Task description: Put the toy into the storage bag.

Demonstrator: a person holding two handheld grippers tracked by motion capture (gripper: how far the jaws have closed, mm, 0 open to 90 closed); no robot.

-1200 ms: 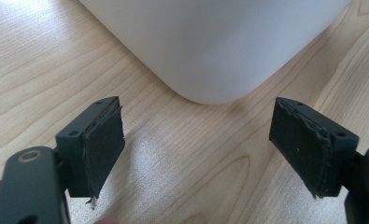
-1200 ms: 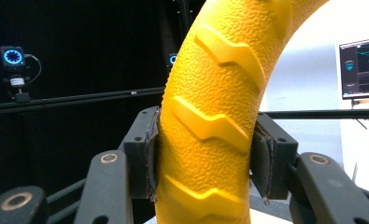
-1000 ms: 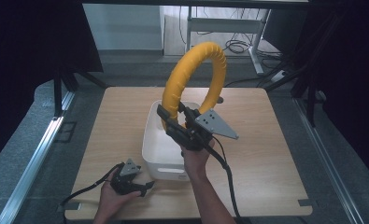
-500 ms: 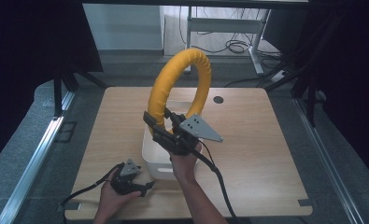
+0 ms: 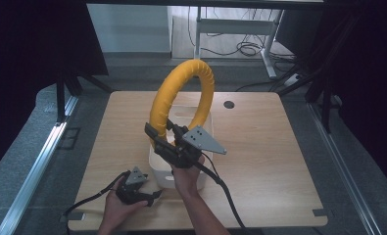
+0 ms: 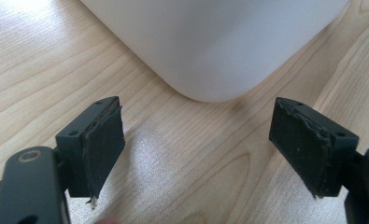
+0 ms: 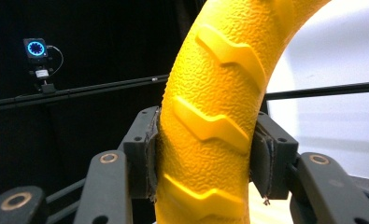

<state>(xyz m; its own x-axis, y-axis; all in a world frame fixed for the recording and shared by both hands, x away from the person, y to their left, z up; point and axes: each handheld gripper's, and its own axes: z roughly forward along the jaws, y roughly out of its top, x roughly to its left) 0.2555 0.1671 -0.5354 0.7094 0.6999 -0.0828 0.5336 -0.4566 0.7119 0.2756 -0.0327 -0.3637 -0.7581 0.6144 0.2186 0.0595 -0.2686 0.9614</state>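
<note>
Your light wooden table (image 5: 269, 147) carries a white bin (image 5: 157, 166) near its middle, toward your near edge; a dark round grommet (image 5: 229, 104) sits far right.

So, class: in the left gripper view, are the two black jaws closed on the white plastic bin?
No: the left gripper stands open over bare wood, with the white plastic bin beyond its pads.

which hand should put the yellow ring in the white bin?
Right. Its hand-held gripper is already clamped on the yellow textured ring above the white plastic bin. The left hand-held gripper rests open on the table.
</note>
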